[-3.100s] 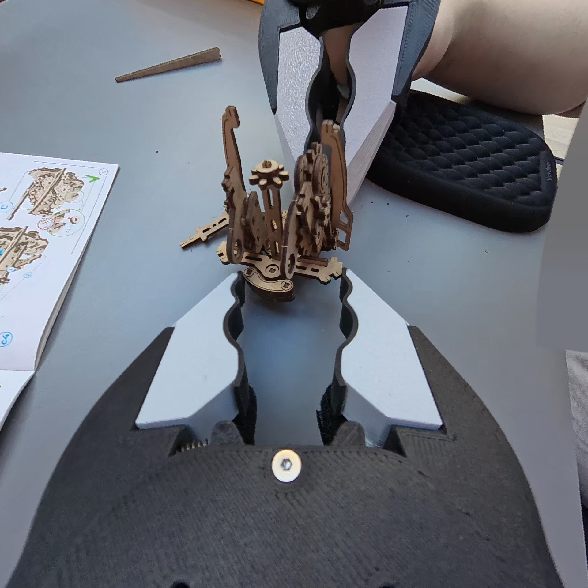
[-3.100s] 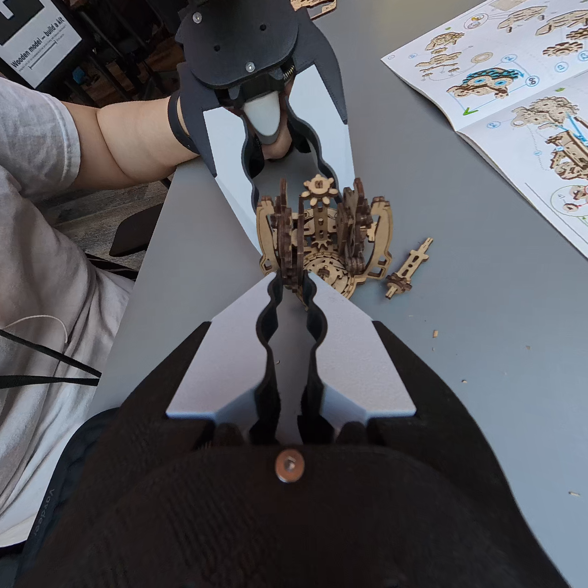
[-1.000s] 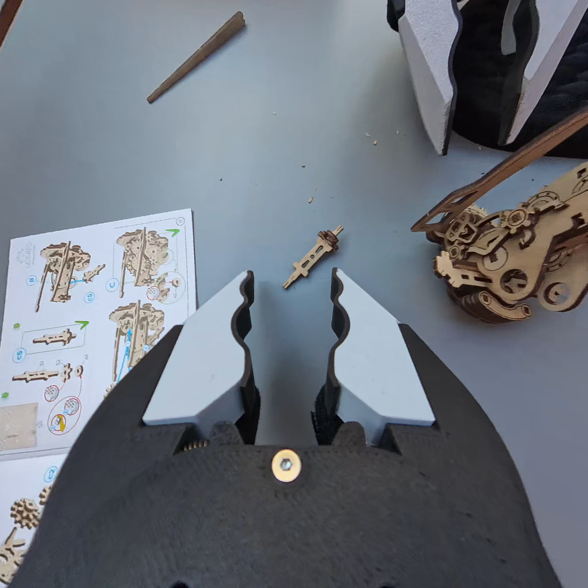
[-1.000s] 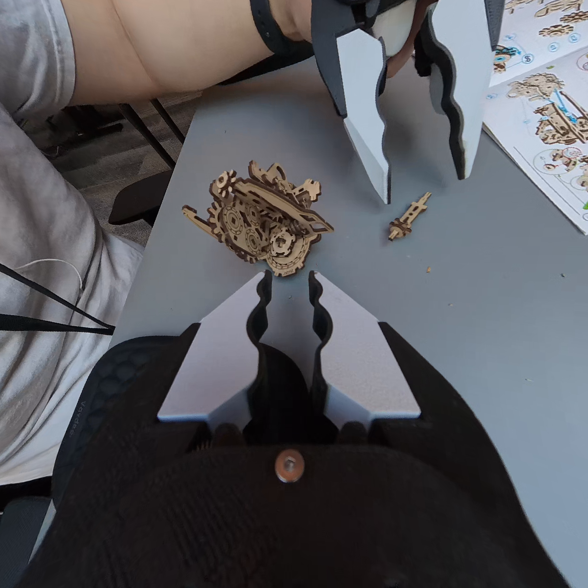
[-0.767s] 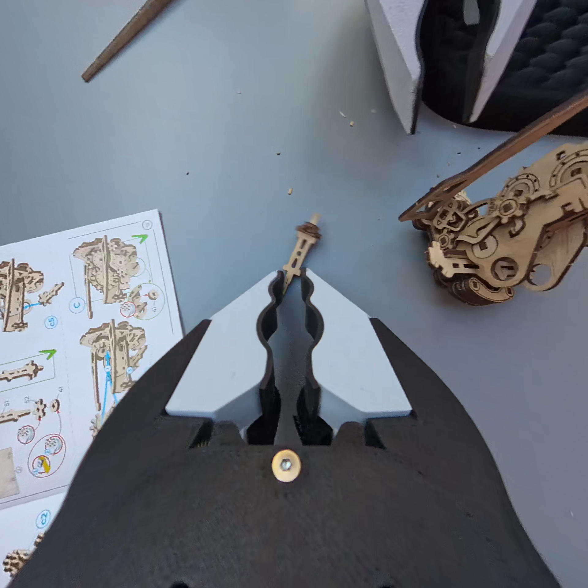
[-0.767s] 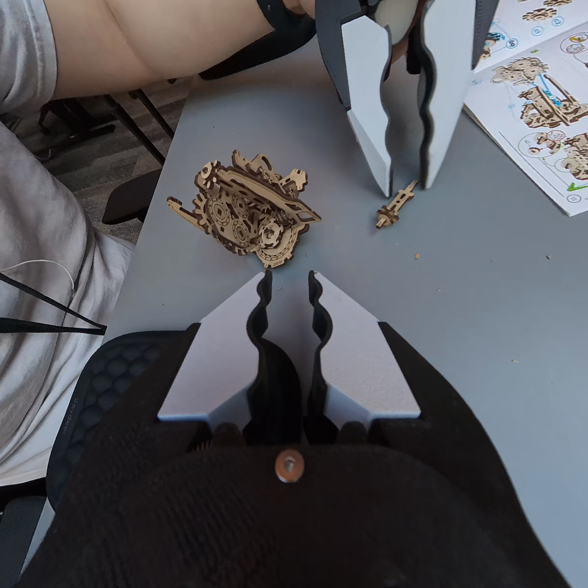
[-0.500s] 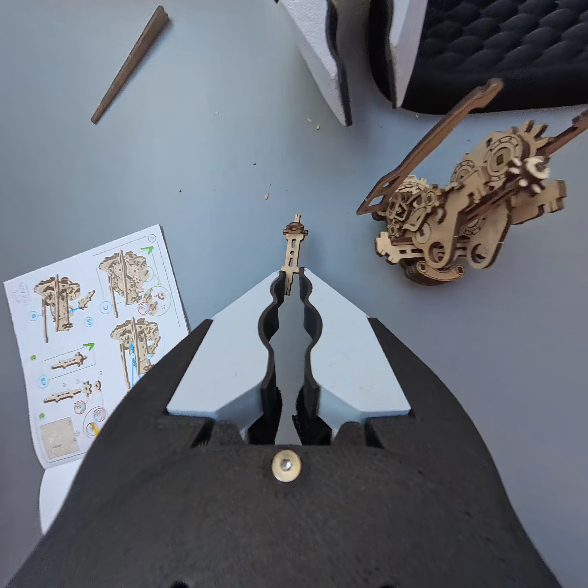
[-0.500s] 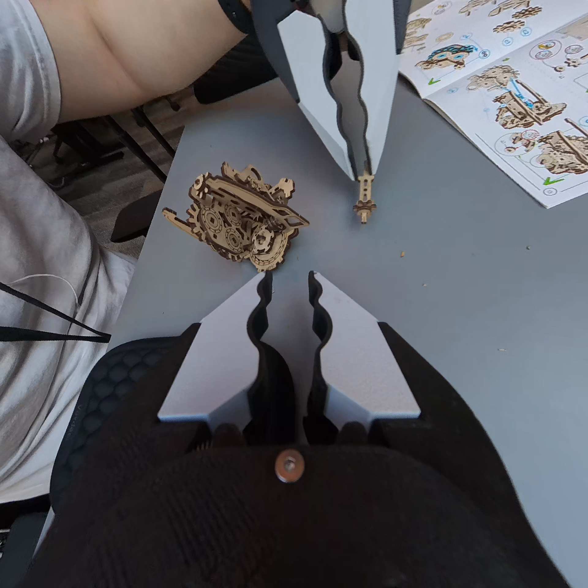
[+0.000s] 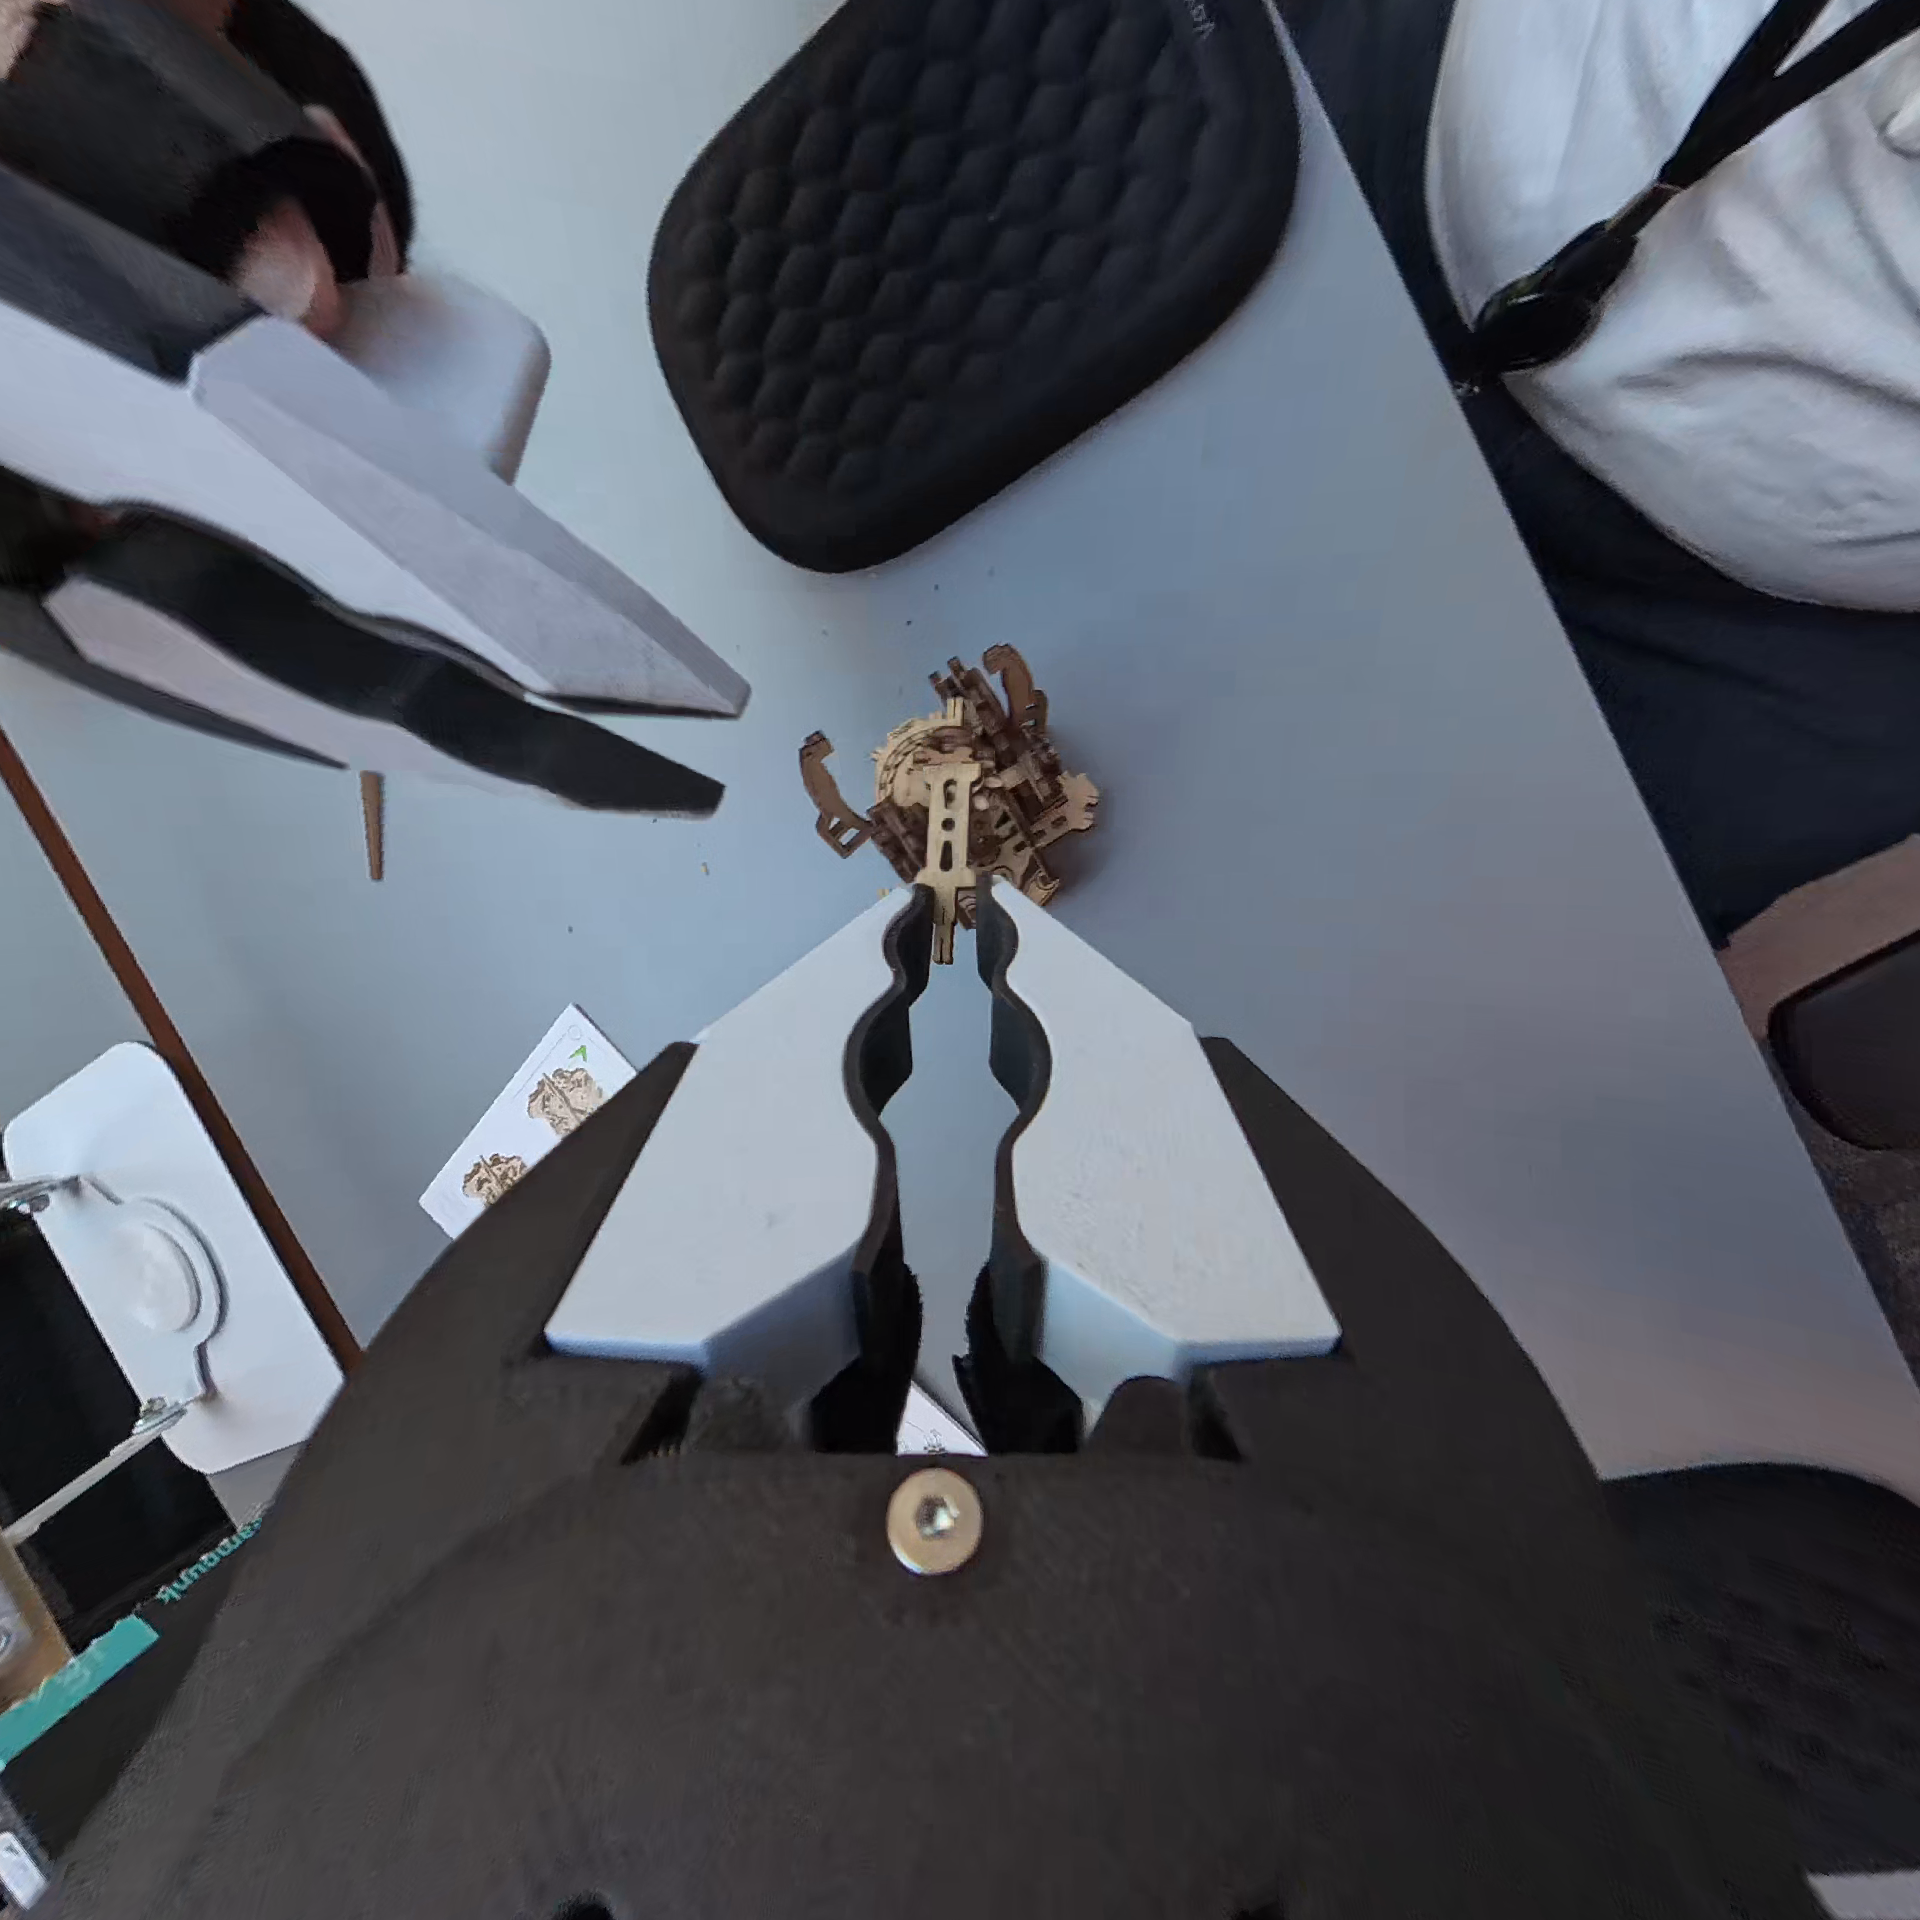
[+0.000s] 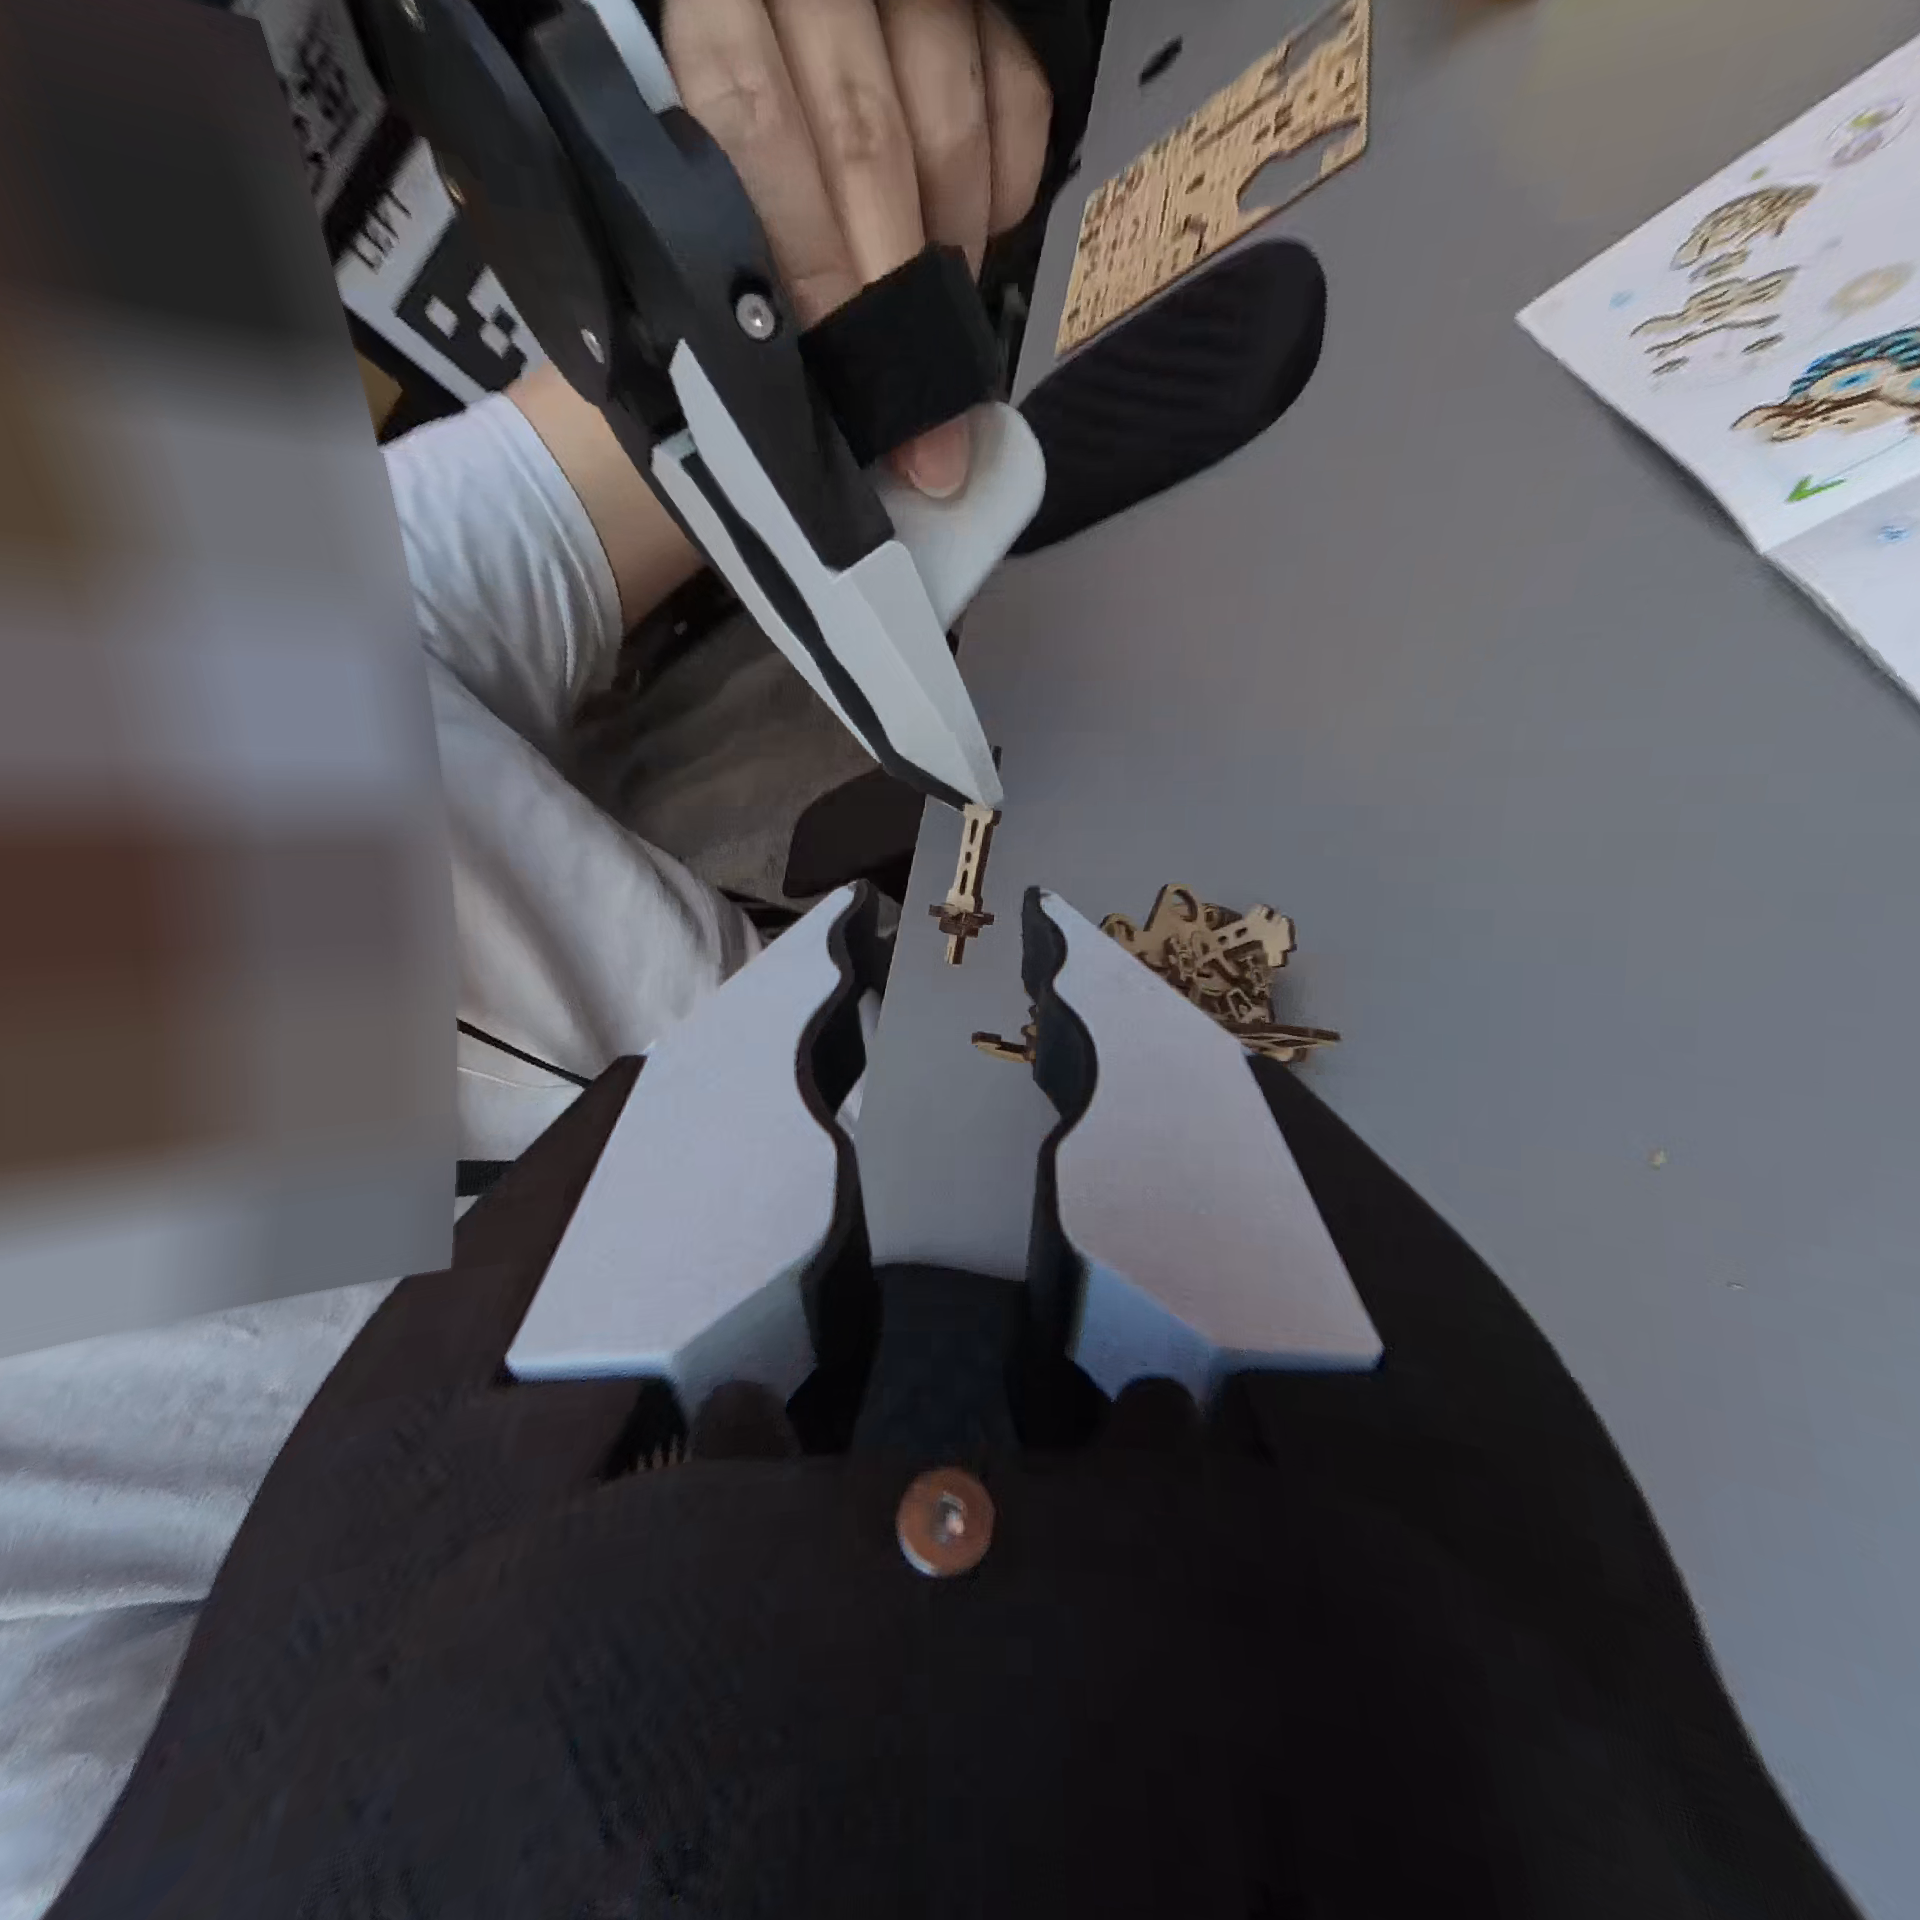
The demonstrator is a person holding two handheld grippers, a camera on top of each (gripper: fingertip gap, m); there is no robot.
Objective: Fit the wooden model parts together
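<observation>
My left gripper (image 9: 948,899) is shut on a small wooden axle piece (image 9: 948,847) and holds it high above the grey table. The half-built wooden model (image 9: 1003,769) lies on the table straight below the axle. In the right wrist view the left gripper (image 10: 982,795) comes in from the upper left with the axle (image 10: 971,883) hanging down. My right gripper (image 10: 945,904) is open and empty, and the axle's lower end hangs between its fingertips without touching them. The model (image 10: 1216,961) shows partly behind its right finger. The right gripper (image 9: 727,753) also shows in the left wrist view.
A black cushioned pad (image 9: 966,270) lies beyond the model. A thin wooden stick (image 9: 371,826) and the instruction booklet (image 9: 540,1112) lie to the left. A punched-out wooden parts sheet (image 10: 1216,166) and the open booklet (image 10: 1766,364) lie at the far side. The person's torso is at the table edge. One gripper's finger ends stand about 5 centimetres off the other's.
My left gripper has lifted the axle off the table and carried it up over the model. My right gripper, still open, has risen from the table to meet the axle.
</observation>
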